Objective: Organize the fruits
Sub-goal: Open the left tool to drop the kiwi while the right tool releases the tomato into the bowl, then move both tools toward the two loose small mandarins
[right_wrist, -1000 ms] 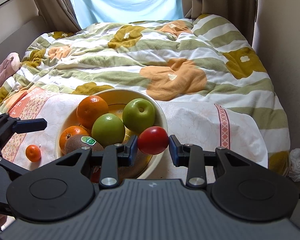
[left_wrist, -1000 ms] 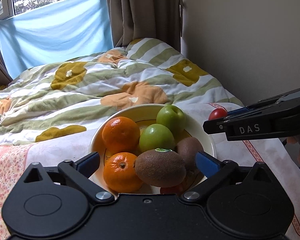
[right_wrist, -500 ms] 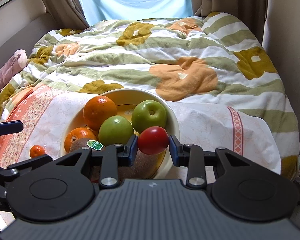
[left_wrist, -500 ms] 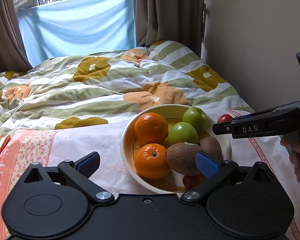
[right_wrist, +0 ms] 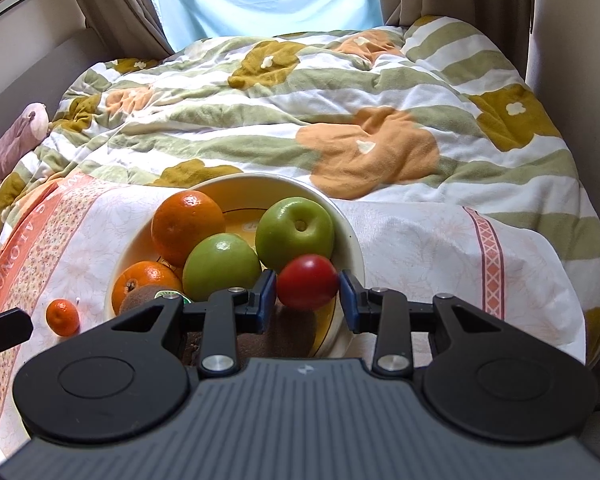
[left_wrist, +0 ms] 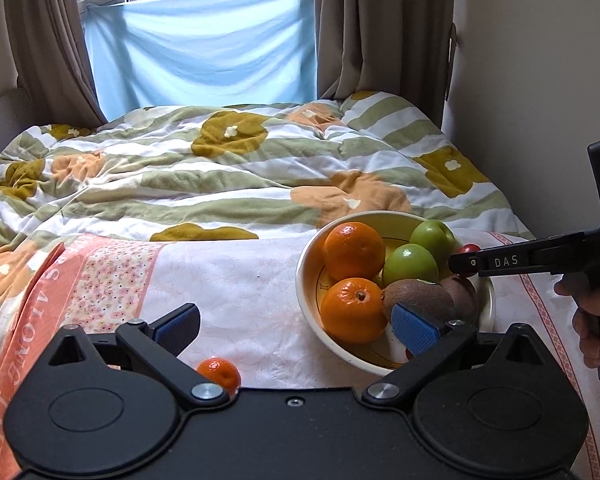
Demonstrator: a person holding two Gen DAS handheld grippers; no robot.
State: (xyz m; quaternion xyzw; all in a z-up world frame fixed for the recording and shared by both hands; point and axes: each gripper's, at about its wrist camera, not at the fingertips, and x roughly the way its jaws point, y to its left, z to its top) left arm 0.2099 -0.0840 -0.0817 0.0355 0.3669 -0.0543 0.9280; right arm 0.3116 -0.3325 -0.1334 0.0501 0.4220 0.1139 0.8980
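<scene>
The right gripper (right_wrist: pixel 308 294) had just been opening, its pads a hair off the red fruit (right_wrist: pixel 307 287) between them, which sat over the bowl's (right_wrist: pixel 354 248) near rim beside a green apple (right_wrist: pixel 295 232). The left gripper (left_wrist: pixel 296 324) was spread wide and empty, a small tangerine (left_wrist: pixel 219 374) on the cloth (left_wrist: pixel 240 280) just below its left finger.

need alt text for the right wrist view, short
The right gripper has its jaws just opening around a red tomato above the near rim of a cream bowl holding two oranges, two green apples and kiwis. A small mandarin lies on the cloth at left.
</scene>
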